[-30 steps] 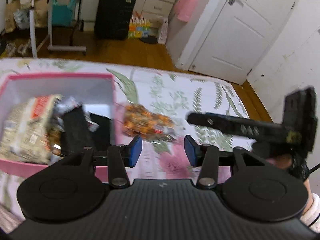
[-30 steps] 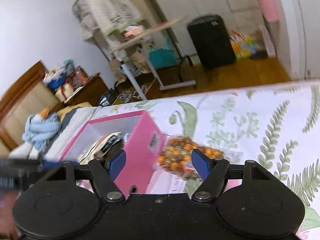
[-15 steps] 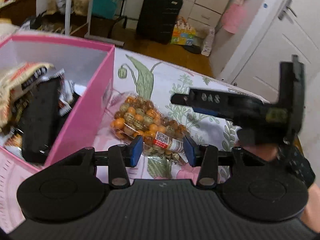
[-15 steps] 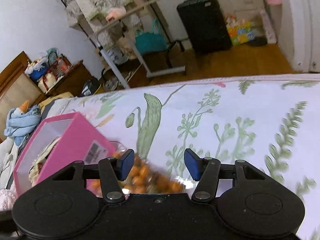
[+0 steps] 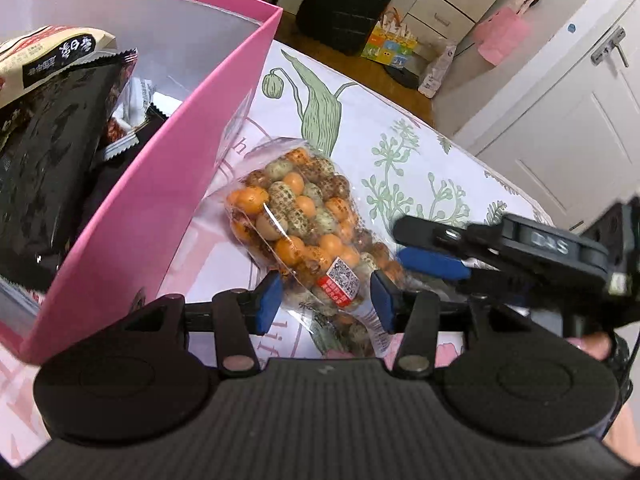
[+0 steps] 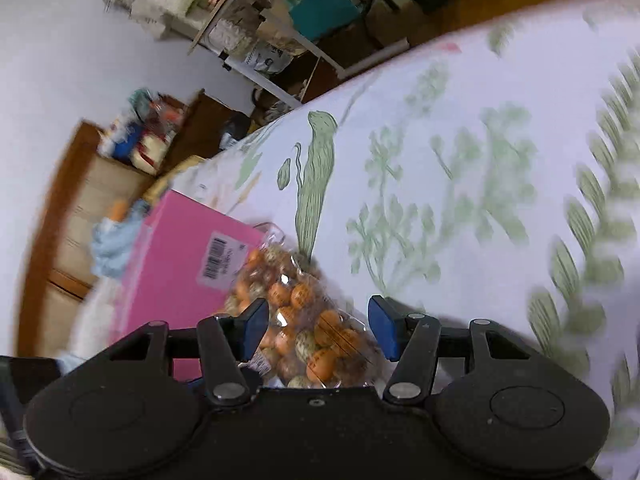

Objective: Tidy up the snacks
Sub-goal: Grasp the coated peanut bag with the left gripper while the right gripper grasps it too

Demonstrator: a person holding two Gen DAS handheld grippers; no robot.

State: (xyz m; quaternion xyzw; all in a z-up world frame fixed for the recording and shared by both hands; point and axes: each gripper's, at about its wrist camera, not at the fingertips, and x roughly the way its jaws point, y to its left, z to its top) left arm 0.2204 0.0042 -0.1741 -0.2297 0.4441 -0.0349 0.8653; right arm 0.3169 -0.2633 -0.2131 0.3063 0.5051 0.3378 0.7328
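Both claws dropped around the snack bag [image 5: 308, 236], jaws apart, nothing gripped; its length runs away from the left gripper [image 5: 324, 300], near end hidden; right gripper [image 6: 316, 326] narrowed earlier

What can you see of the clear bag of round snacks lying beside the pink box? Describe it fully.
The bag is clear, crinkly plastic packed with round orange, brown and speckled pale snacks, with a red and white code label near one end. It lies flat on the leaf-print cloth, against the pink box. Both claws, left and right, straddle it with open jaws; neither visibly grips it.
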